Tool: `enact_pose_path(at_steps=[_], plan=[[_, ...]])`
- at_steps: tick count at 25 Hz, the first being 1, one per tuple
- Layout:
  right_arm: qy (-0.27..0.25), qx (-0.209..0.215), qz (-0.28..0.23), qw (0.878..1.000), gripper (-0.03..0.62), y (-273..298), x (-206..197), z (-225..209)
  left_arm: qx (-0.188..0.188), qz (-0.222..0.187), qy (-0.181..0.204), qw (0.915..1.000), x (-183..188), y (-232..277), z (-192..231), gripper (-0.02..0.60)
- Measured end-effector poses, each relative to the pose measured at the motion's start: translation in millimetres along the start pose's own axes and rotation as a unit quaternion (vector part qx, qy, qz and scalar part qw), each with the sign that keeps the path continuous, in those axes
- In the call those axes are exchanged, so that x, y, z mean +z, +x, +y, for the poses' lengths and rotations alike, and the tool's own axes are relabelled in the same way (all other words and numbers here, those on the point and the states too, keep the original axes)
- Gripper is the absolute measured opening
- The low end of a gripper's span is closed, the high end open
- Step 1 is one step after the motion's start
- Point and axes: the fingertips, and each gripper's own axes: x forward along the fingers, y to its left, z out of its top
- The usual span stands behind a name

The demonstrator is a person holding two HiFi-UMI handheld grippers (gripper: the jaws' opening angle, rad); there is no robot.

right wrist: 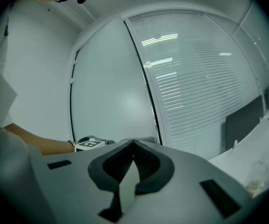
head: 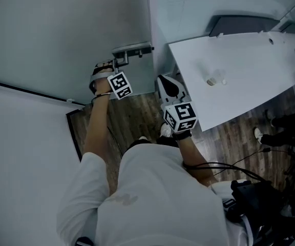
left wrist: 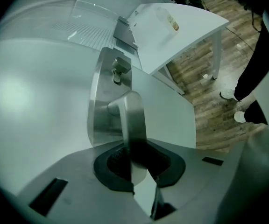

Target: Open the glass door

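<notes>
1. While the glass door [head: 60,29] stands at the left, seemingly still closed, the left gripper [left wrist: 137,161] pinches its metal lever handle [left wrist: 133,118].
2. The grasping step looks done; next the lever probably needs turning down, then the door a pull or push.
3. The right gripper [right wrist: 132,164] hangs empty, jaws pressed together, beside the white table [head: 239,70].

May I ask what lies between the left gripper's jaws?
The door handle: its metal lever runs between them, and the left gripper view shows the left gripper closed on it.
</notes>
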Motion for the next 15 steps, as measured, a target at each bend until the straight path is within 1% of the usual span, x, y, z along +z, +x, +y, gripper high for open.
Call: enact_pose_path(at_steps=[2,4,7,10,13,15], plan=[[-0.007,-0.020,-0.008,1.000,0.002,-7,7,0,0.008,-0.012,-0.012,0.9998,-1,-8,-2,0.046],[0.000,-0.041,-0.009,0.999,0.002,-12,7,-3,0.019,-0.026,-0.021,0.9993,-4,-15,-5,0.048],[0.012,-0.072,-0.007,0.997,0.002,-24,0,1,0.023,-0.063,-0.004,0.9978,-2,-23,-13,0.048],[0.016,-0.098,0.000,0.995,0.002,-37,-15,20,0.038,-0.095,0.000,0.9947,1,-33,-20,0.048],[0.005,-0.106,0.013,0.994,0.002,-50,-32,50,0.051,-0.101,0.000,0.9936,-4,-39,-25,0.048],[0.001,-0.118,0.020,0.993,0.002,-60,-42,61,0.062,-0.105,0.003,0.9926,-7,-45,-27,0.048]])
